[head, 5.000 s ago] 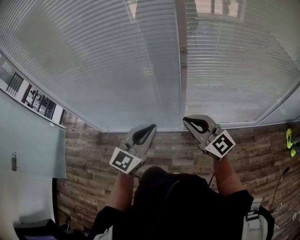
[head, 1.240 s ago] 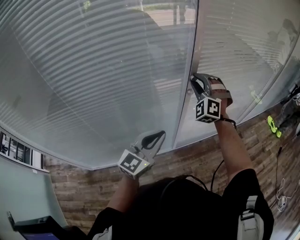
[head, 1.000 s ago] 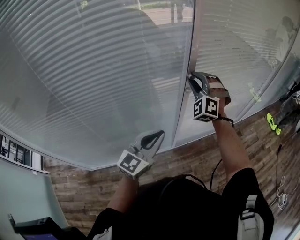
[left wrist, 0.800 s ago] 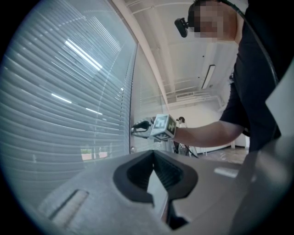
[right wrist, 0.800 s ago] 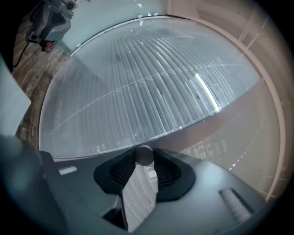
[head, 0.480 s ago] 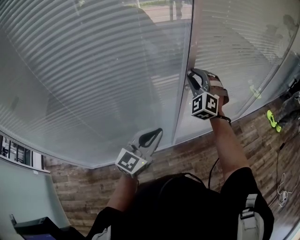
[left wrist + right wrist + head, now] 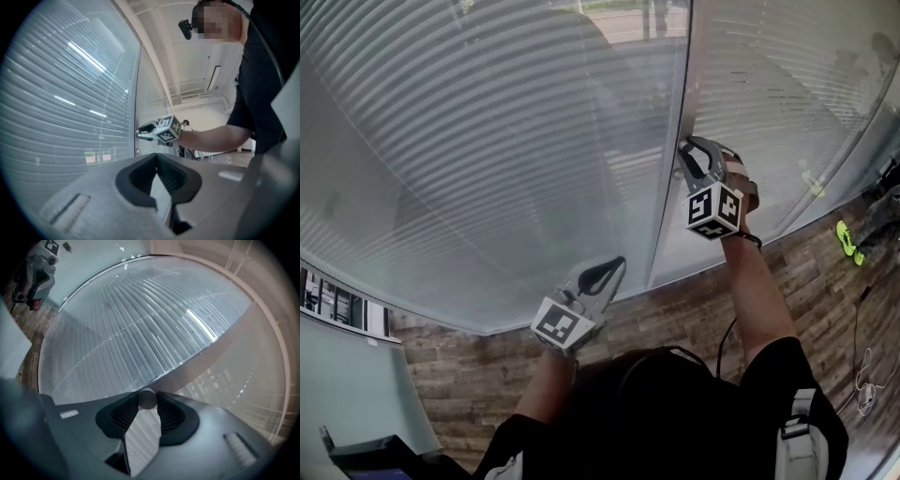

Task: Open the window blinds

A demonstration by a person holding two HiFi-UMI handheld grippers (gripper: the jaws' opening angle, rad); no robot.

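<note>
Glass fills most of the head view: two tall panes, with the window blinds [image 7: 487, 141] behind them, their pale slats running level across each pane down to the window's bottom edge. Wood-plank floor [image 7: 694, 305] lies below that edge, and the person's black-clad torso [image 7: 675, 422] covers its lower middle. A pale upright frame post [image 7: 668, 206] divides the left pane from the right. The right gripper [image 7: 682, 148] is raised against this post about halfway up, pointing nearly level, and its jaws are clamped on a small round grey knob [image 7: 147, 398] mounted on the post. The ribbed pads press on the knob from both sides. The left gripper [image 7: 617, 264] hangs lower, in front of the left pane's bottom right corner and just left of the post. Its jaws are closed tip to tip with nothing between them, and it stands clear of the glass. Near the floor's right edge lies a yellow-green object [image 7: 846, 234], too small to make out, and a thin pale cable [image 7: 861, 398] trails beside the torso.
</note>
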